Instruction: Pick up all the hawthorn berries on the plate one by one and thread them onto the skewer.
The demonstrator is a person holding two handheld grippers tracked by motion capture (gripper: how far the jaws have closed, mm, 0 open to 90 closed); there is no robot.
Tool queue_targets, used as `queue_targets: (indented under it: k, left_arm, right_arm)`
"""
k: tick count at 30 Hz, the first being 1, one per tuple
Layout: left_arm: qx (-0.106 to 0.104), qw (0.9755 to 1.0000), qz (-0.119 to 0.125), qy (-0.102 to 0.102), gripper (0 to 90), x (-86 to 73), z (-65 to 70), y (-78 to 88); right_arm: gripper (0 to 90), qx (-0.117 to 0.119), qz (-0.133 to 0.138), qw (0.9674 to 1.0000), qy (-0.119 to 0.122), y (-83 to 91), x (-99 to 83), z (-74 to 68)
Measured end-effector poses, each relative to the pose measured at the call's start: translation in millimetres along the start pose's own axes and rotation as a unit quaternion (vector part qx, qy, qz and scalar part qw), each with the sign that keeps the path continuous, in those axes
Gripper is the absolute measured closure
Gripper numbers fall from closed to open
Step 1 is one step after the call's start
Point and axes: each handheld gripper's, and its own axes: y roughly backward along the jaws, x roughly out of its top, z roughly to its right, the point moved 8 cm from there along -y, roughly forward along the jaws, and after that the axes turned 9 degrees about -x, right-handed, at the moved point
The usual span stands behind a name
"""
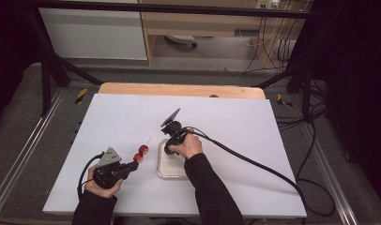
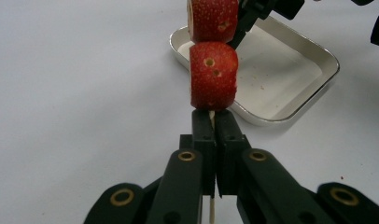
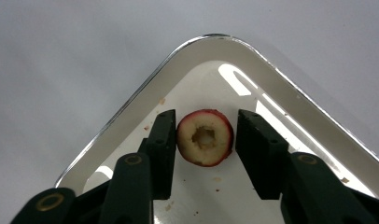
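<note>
My left gripper (image 1: pixel 131 165) (image 2: pixel 212 116) is shut on a thin wooden skewer (image 2: pixel 211 211) that points up and away over the white table. Two red speckled fruit pieces (image 1: pixel 141 153) are threaded on it, the lower piece (image 2: pixel 214 75) just past the jaw tips and the upper piece (image 2: pixel 212 18) beyond it. My right gripper (image 1: pixel 169 149) (image 3: pixel 206 122) reaches down into a shallow metal tray (image 1: pixel 166 170) (image 3: pixel 215 39). It stands open astride a cored red fruit piece (image 3: pixel 205 138) lying in the tray's corner. The left jaw is close against the piece and the right jaw stands a little apart.
The white board (image 1: pixel 226 122) lies on a wooden table with dark floor and rails around it. The tray (image 2: pixel 281 70) sits just right of the skewer's tip. A black cable (image 1: pixel 254 164) trails from the right gripper across the board to the right edge.
</note>
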Motion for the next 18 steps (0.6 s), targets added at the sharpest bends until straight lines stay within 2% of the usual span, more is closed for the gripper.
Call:
queue_targets:
  k: [8, 11, 18]
  left_arm:
    - [-0.001, 1.0000, 0.000, -0.001, 88.2, 0.1, 0.2, -0.3]
    - [-0.001, 1.0000, 0.000, -0.002, 88.2, 0.3, 0.8, -0.3]
    - [-0.002, 1.0000, 0.001, -0.003, 88.2, 1.0, 2.9, -0.3]
  right_arm:
    - [61.3, 0.000, -0.008, 0.9999, -0.014, 0.5, -0.6, 1.1]
    - [61.4, 0.003, 0.004, 0.9998, -0.018, 4.5, 1.1, 1.3]
    - [61.6, 0.007, 0.036, 0.9991, -0.023, 27.9, 1.4, 0.8]
